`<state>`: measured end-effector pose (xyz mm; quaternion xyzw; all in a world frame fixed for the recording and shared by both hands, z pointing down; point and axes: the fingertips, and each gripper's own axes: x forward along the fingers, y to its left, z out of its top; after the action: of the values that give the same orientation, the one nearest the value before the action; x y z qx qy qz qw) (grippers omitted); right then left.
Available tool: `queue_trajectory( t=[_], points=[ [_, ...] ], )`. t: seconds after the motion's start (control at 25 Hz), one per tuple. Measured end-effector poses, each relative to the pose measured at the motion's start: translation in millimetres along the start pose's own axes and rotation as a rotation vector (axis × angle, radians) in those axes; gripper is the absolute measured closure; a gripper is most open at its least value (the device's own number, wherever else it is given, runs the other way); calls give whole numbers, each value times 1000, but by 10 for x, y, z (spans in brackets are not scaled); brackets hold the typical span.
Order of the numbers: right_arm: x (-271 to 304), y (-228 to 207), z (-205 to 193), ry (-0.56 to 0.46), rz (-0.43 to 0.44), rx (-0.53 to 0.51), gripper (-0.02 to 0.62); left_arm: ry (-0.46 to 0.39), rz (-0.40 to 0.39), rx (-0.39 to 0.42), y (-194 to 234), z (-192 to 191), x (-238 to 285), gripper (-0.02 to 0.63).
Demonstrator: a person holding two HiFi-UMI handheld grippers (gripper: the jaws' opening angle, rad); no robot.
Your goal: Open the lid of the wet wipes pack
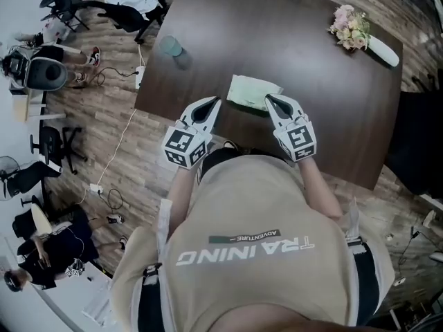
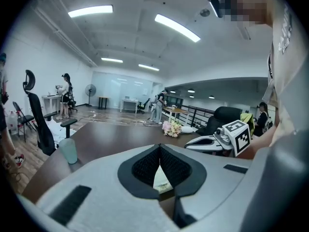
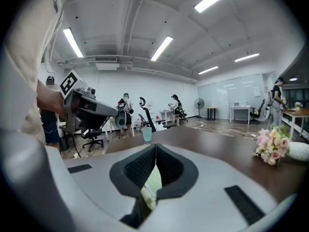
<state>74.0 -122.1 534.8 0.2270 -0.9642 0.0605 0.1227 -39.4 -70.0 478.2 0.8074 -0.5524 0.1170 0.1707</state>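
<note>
The dark table (image 1: 291, 54) carries the pale green wet wipes pack (image 1: 250, 90), which lies flat near the front edge before the person. The left tool (image 1: 215, 102) and right tool (image 1: 268, 99) flank it, both with jaws closed and empty. The left tip sits just beside the pack, the right over its near corner; contact is unclear. This reads as the approach. The lid seems unopened, though I cannot make it out. Next, one tool likely steadies the pack while the other opens to catch the lid's tab.
</note>
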Motion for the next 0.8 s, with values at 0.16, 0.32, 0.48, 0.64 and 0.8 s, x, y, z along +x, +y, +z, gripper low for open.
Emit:
queue_trajectory(
  t=[0.16, 0.32, 0.48, 0.64, 0.8],
  points=[
    [-44, -114, -10, 1, -63, 27, 580, 28, -47, 23, 46, 84, 173, 597],
    [-6, -179, -68, 51, -87, 31, 580, 37, -98, -26, 145, 119, 360, 597],
    [77, -162, -211, 154, -100, -16, 578, 70, -175, -28, 212, 56, 543, 597],
    [163, -225, -311, 249, -179, -51, 578, 125, -253, -2, 280, -130, 711, 597],
    [276, -202, -336, 309, -212, -123, 578, 205, -318, 47, 346, -398, 844, 597]
  ],
)
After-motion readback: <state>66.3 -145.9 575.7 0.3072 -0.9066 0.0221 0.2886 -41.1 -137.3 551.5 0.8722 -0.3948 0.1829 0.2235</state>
